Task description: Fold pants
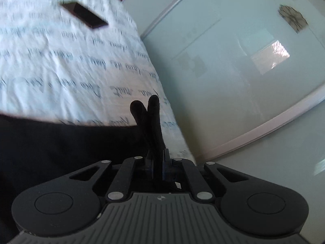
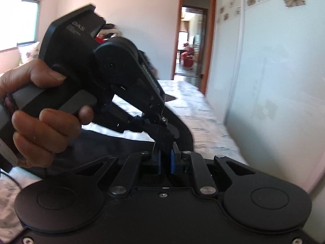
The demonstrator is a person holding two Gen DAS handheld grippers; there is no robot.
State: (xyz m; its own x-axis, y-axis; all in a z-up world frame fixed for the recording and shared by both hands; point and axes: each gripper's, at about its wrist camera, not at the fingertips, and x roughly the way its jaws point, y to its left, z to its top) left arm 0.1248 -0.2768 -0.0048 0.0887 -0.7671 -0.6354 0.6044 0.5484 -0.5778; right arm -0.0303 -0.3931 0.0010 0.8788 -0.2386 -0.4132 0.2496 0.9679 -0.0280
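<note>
**Black pants on the bed, both grippers closed**

Pants point(image 1: 61, 142): spread dark and limp over the near left part of the bed. Look soft, light and floppy, likely to sag and drag rather than keep any shape; no sign of slipperiness or anything fragile. Best taken by an edge or corner, at waistband or hem, with one pinch at each end so the cloth lifts flat and folds over itself.

Left gripper point(image 1: 145, 103): cloth-covered fingers pressed together, tips crossing slightly, just beside the pants' right edge; impossible to say whether any cloth sits between them. Held by a hand point(image 2: 40, 109) wrapped round the grip, seen on the left of the right wrist view.

Right gripper point(image 2: 164, 140): jaws narrow, nearly together, with dark fuzzy material at the tips, close against the left gripper's fingers; unclear whether pants cloth or only the finger covers.

Surface: white bedspread point(image 1: 61, 61) printed with lines of script, soft and a little wrinkled, giving under load. Small dark flat object point(image 1: 84, 15) lying further up, well apart from the pants.

Room, left to right: bright window point(image 2: 18, 20), pale wall, open doorway point(image 2: 191, 40) with wooden frame, then glossy wardrobe door point(image 1: 233, 71) just beside the bed's right edge.
</note>
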